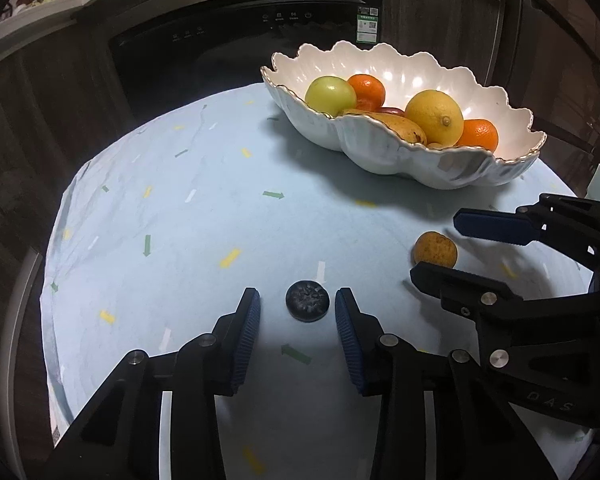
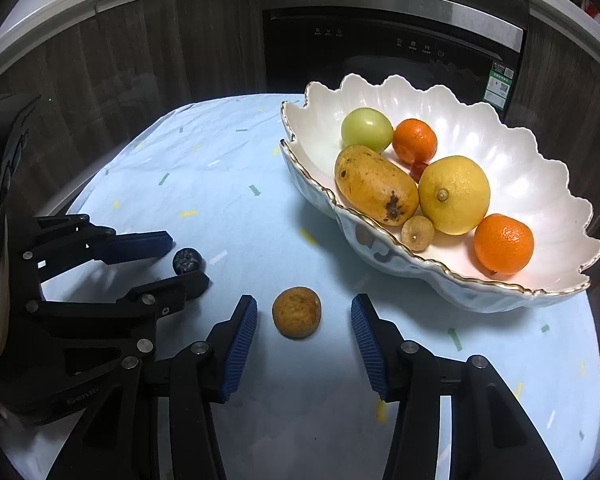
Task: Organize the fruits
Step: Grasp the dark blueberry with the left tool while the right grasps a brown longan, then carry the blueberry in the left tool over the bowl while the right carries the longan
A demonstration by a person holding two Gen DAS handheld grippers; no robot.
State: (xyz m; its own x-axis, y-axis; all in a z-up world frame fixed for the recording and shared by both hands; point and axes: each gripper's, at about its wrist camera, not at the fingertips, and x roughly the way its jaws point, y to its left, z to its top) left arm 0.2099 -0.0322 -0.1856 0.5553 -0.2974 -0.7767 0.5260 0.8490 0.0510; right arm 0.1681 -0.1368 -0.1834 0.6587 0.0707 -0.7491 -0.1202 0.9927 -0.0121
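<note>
A white scalloped bowl (image 1: 420, 168) (image 2: 540, 200) holds a green apple (image 2: 366, 129), two oranges (image 2: 503, 243), a lemon (image 2: 454, 194), a mango (image 2: 375, 185) and a small brown fruit (image 2: 417, 233). A dark blueberry (image 1: 307, 301) (image 2: 187, 261) lies on the cloth between the open jaws of my left gripper (image 1: 297, 307) (image 2: 188, 258). A round brown fruit (image 2: 296, 312) (image 1: 435, 249) lies on the cloth between the open jaws of my right gripper (image 2: 304, 312) (image 1: 436, 248). Neither gripper touches its fruit.
The round table wears a light blue cloth (image 1: 188, 208) with small coloured marks. A dark oven front (image 1: 236, 40) and wooden cabinets stand close behind the table. The two grippers are side by side near the table's front.
</note>
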